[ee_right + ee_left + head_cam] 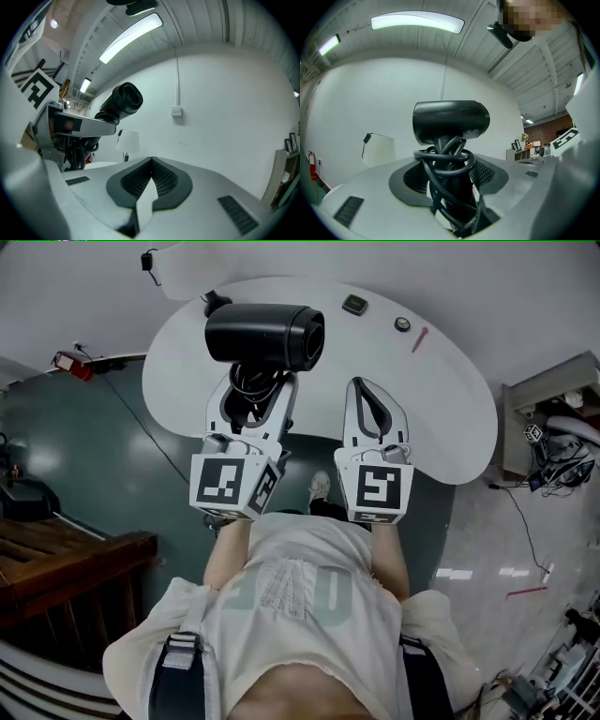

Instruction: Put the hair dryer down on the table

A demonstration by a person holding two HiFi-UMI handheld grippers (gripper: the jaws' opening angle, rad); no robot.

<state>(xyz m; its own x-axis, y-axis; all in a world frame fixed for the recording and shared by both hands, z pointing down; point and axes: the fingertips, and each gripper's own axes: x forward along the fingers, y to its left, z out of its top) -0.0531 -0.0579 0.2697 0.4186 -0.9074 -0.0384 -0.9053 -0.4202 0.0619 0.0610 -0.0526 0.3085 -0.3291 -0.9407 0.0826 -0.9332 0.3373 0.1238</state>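
Item: dryer (264,334), handle pinched in left gripper (255,395), over table (441,418).
Right gripper (372,401): jaws pressed together, empty.
Risk: top-heavy body (cord (443,164) coiled round handle) could topple once released.

cannot see the lower handle of the hair dryer (451,119): wrapped in its coiled cord (445,165), cut off by the bottom edge. cannot identify, right of the hair dryer, a dark square thing (354,304) or a round thing (402,324): too small.

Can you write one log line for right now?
left tongs: shut on hair dryer handle | right tongs: shut, empty | hair dryer: held over table
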